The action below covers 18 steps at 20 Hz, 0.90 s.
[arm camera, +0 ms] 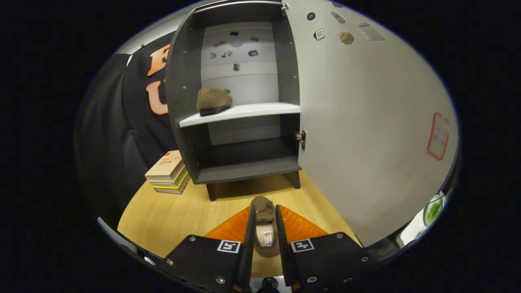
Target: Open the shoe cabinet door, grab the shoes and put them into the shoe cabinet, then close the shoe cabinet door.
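The dark grey shoe cabinet [185, 81] stands on the wooden table [171, 211] beyond my fingers, its door [366, 134] swung wide open to the right. One brown fuzzy shoe [213, 101] sits on the left of the white middle shelf [260, 110]. A second brown shoe [263, 207] is squeezed between my two fingers, its toe poking out past the fingertips toward the cabinet. My gripper [264, 211] is shut on this shoe, a short way in front of the cabinet's legs. The lower compartment [248, 169] holds nothing.
A small stack of books [169, 175] lies on the table beside the cabinet's left side. The open door stretches along the right of my fingers. A round dish with something green [433, 209] shows past the door's lower edge.
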Each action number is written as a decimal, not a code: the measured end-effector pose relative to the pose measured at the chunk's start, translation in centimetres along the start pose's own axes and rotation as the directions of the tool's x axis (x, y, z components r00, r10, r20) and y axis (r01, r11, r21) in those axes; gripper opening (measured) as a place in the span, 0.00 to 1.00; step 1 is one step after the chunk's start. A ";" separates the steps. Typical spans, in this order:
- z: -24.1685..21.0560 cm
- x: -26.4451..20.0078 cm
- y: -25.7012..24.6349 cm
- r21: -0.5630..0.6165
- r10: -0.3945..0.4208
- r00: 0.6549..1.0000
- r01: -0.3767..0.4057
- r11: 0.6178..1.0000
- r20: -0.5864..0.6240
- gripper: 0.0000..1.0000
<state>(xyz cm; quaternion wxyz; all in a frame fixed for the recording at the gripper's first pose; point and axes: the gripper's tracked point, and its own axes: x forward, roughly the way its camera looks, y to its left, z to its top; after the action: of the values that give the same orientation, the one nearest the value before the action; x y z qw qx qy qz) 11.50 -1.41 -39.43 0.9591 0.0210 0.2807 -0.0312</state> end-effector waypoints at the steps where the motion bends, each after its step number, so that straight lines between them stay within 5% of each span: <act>1: -1.6 1.2 0.5 -0.015 0.019 0.999 -0.019 1.000 -0.027 0.33; 13: -9.9 10.6 4.4 -0.073 0.104 0.983 -0.116 0.991 -0.150 0.67; 18: -10.8 13.6 4.2 -0.117 0.067 0.985 -0.086 0.989 -0.157 0.73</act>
<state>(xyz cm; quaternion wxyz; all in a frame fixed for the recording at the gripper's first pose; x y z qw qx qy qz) 17.39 2.80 -55.77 0.9348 -0.0253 0.3535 0.0250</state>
